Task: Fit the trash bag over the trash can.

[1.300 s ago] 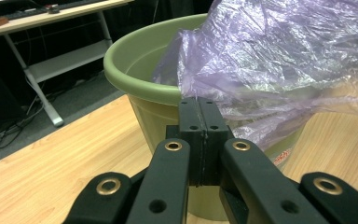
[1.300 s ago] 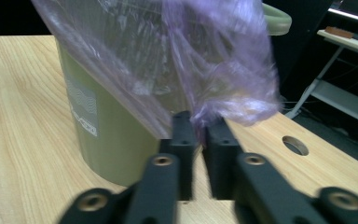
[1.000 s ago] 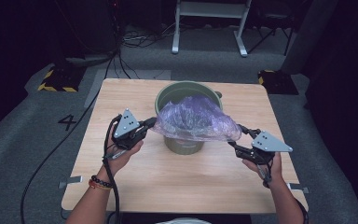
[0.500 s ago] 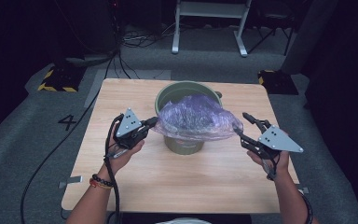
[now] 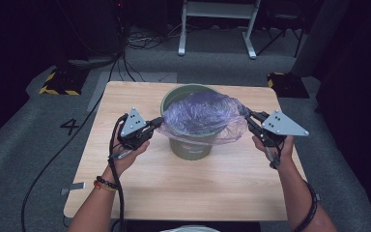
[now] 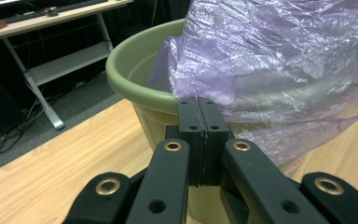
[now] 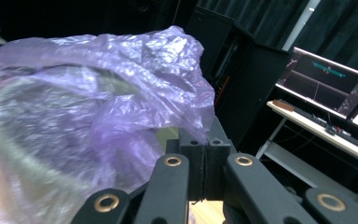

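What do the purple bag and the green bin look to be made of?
Purple bag: thin, glossy, translucent plastic film, crinkled, with the rim showing through. Green bin: likely moulded plastic, smooth and matte, with a rolled lip.

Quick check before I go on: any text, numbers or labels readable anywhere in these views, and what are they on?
"4": dark number on the grey floor, left of the table.
Red mark low on the green bin: too small to read.
Monitor on the desk, in the right gripper view: on-screen graphics blurred, unreadable.
Purple bag: no print visible.
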Demonstrator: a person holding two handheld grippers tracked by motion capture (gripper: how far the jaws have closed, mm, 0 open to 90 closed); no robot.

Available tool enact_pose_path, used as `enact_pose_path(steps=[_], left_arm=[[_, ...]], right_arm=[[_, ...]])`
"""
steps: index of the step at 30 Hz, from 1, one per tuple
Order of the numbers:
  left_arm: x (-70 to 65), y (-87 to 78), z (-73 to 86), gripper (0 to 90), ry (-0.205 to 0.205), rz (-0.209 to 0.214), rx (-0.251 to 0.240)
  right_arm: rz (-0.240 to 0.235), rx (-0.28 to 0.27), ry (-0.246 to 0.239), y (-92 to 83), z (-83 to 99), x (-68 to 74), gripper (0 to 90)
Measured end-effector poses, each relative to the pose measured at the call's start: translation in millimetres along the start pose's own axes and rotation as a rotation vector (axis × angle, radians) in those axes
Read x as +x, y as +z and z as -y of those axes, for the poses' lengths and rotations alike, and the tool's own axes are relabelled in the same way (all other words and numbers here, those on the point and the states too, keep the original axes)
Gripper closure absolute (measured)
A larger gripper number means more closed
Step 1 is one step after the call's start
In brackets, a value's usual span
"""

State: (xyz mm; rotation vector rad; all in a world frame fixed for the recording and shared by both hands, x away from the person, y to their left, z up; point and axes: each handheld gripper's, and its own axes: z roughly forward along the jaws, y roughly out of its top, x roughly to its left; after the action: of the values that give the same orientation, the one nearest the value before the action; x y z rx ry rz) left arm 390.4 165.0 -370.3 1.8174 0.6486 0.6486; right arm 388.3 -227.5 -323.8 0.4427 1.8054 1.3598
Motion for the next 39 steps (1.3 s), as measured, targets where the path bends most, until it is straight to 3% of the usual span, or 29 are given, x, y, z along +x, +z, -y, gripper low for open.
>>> enact_pose_path(steps=[4,14,22,27,29,31,34,38,39], left_arm=[[5.0,3.9,-0.5,89.6,-0.004,-0.009,0.007],[18.7,15.1,3.9,89.6,-0.041,-0.027,0.020],[28.8,22.9,11.0,89.5,-0.072,-0.041,0.042],[32.7,30.0,15.5,87.7,-0.088,-0.055,0.067],[34.3,29.7,16.8,76.6,-0.112,-0.066,0.072],[34.3,25.6,17.8,69.4,-0.125,-0.044,0.058],[29.7,15.3,17.8,48.2,-0.111,-0.040,0.043],[23.2,-4.2,19.1,28.5,-0.097,-0.042,0.012],[21.7,-10.1,18.7,25.4,-0.094,-0.024,-0.003]], right_arm=[[0.007,0.020,0.032,14.1,-1.3,-12.7,89.7],[-0.003,0.139,0.126,56.4,9.9,-36.9,89.7],[-0.020,0.222,0.171,84.9,27.1,-41.1,89.6],[-0.020,0.258,0.188,93.2,37.4,-41.8,89.7],[-0.020,0.264,0.192,93.3,40.5,-42.2,89.7],[-0.024,0.262,0.196,91.6,42.1,-41.8,89.7],[-0.029,0.262,0.187,88.6,41.8,-39.7,89.7],[-0.032,0.252,0.177,84.5,37.7,-37.7,89.7],[-0.033,0.253,0.173,83.8,36.5,-37.2,89.8]])
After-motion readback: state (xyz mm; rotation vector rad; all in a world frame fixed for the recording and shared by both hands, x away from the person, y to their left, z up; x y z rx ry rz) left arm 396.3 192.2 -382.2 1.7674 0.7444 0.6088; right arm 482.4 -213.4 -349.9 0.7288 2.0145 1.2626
